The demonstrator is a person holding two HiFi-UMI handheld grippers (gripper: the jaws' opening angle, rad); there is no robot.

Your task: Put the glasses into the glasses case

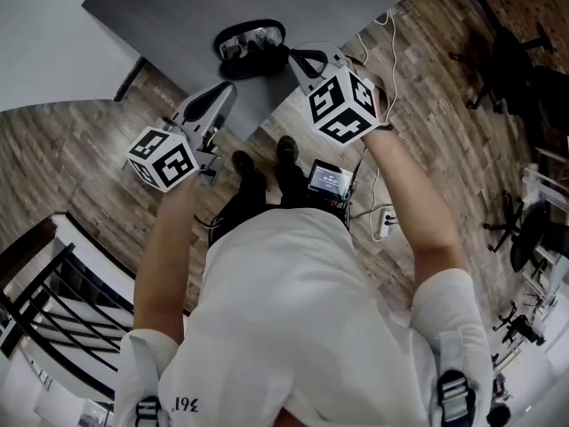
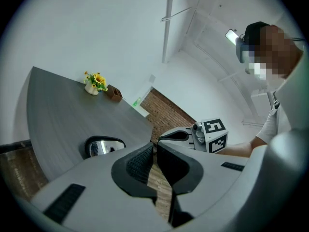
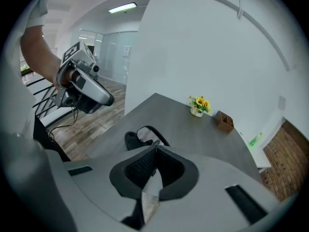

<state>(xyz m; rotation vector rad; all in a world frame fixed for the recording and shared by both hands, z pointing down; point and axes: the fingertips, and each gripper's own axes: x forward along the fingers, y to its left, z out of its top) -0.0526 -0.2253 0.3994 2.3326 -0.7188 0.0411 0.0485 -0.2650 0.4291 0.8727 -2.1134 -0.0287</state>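
Observation:
A black glasses case [image 1: 252, 47] lies open near the front edge of the grey table [image 1: 178, 7]. Something shiny shows inside it; I cannot tell whether that is lenses or a mirror. No separate glasses are visible. My left gripper [image 1: 227, 89] hangs off the table's edge, to the left of the case and nearer to me, shut and empty. My right gripper [image 1: 302, 58] is just right of the case, also shut and empty. In the left gripper view the closed jaws [image 2: 154, 146] sit right of the case [image 2: 104, 146]. In the right gripper view the case [image 3: 145, 137] lies just beyond the closed jaws [image 3: 156, 149].
A small pot of yellow flowers [image 3: 199, 105] and a brown box [image 3: 224, 121] stand at the table's far side. Below me are a wooden floor, a device with a screen [image 1: 327, 179], cables, and a black railing [image 1: 53, 310] at the left. Office chairs [image 1: 524, 69] stand at the right.

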